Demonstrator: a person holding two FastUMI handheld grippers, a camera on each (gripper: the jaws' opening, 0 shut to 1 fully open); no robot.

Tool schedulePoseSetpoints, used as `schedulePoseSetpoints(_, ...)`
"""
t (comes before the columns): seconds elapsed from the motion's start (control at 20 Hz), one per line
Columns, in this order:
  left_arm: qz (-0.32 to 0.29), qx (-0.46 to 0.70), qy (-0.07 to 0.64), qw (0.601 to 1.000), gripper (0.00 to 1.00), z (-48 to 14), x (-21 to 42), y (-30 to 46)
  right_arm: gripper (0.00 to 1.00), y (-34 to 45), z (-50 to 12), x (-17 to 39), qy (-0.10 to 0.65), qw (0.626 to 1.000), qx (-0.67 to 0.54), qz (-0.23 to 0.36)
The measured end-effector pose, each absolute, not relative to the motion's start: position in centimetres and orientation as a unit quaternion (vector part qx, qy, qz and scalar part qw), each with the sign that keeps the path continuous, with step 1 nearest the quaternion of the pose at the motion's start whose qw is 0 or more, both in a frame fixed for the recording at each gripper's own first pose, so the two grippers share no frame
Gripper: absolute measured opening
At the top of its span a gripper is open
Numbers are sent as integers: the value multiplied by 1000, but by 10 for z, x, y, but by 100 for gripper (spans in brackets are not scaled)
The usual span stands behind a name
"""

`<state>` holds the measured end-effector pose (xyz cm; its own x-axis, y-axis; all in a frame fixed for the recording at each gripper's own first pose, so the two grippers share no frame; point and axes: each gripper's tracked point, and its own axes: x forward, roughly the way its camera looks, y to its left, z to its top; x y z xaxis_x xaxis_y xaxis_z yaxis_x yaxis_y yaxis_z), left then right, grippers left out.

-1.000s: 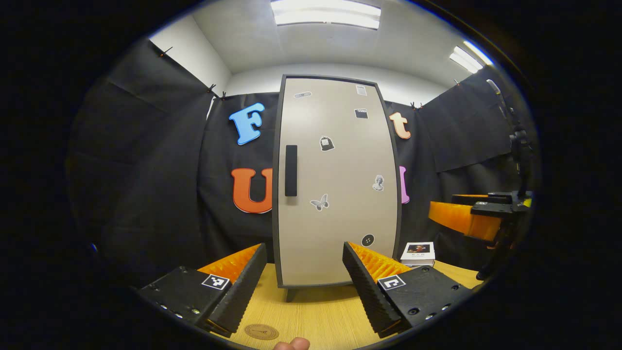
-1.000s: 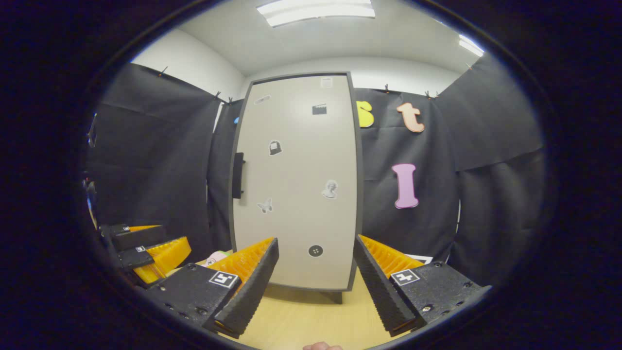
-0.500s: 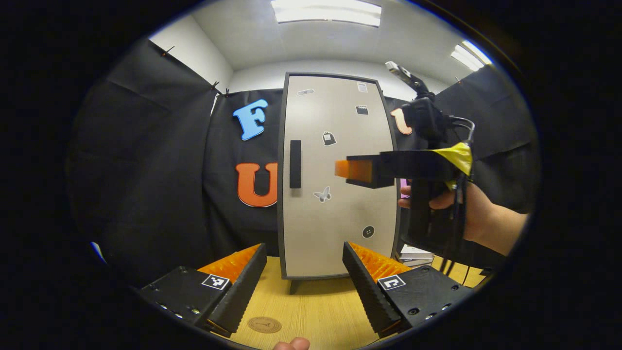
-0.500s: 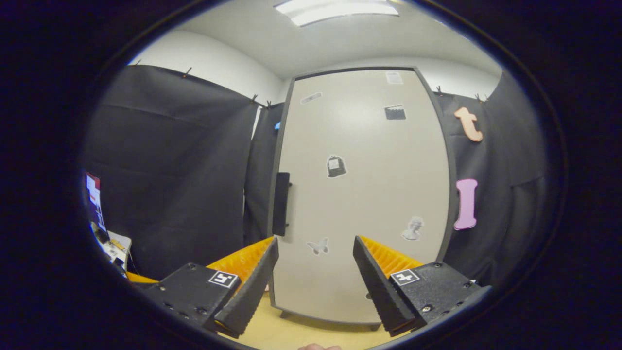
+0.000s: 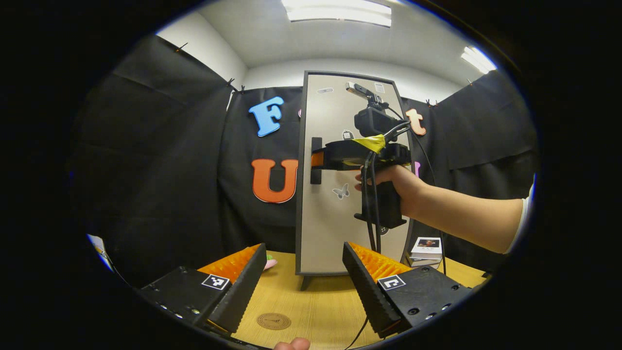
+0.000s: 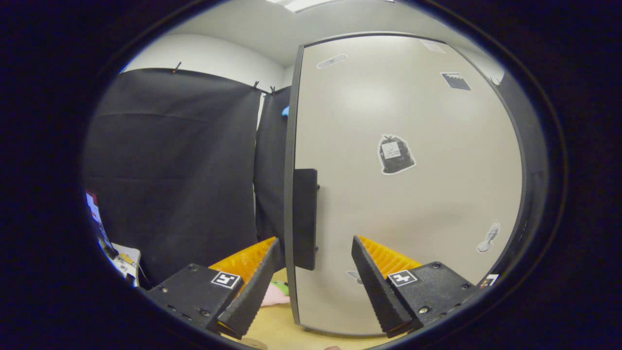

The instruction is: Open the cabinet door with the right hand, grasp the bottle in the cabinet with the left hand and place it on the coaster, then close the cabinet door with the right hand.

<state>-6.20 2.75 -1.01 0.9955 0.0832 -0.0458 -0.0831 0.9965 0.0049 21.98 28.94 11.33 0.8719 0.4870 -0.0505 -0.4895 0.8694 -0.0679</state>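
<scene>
The tall, smooth matte cabinet door point(image 6: 413, 194) stands closed before me, stickers dotting it. My right gripper point(image 6: 315, 272) gapes wide, ribbed fingers straddling its flat bar handle point(image 6: 304, 218). My left gripper point(image 5: 303, 279) hangs open over the wood-grain table point(image 5: 316, 311), near the round coaster point(image 5: 273, 321).

Cabinet door point(image 6: 413, 194) shut, blocks the way straight ahead of right gripper point(image 6: 316, 272); its fingers spread, handle point(image 6: 305, 218) just ahead in the gap btwn them. In left gripper view, bare desk point(image 5: 316, 301) lies ahead of left gripper point(image 5: 303, 277), fingers apart, up to cabinet foot; coaster point(image 5: 273, 321) low btwn them. Hand point(image 5: 393, 182) w/ cables crosses the door front above.
</scene>
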Motion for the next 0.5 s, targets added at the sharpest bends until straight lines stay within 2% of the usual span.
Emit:
schedulePoseSetpoints(0.2,48,-5,30,998,95,-15,-61,36,88,307,105,234,41,964,-28,262)
schedulePoseSetpoints(0.25,48,-7,29,998,95,-16,-60,39,81,309,103,237,44,965,-28,259)
schedulePoseSetpoints(0.35,49,-8,29,998,95,-17,-59,42,78,310,100,244,47,967,-32,248)
schedulePoseSetpoints(0.4,51,-8,28,998,95,-17,-59,44,75,309,98,248,52,967,-32,246)
schedulePoseSetpoints(0.5,51,-9,29,998,95,-18,-57,46,61,313,98,251,55,965,-22,254)
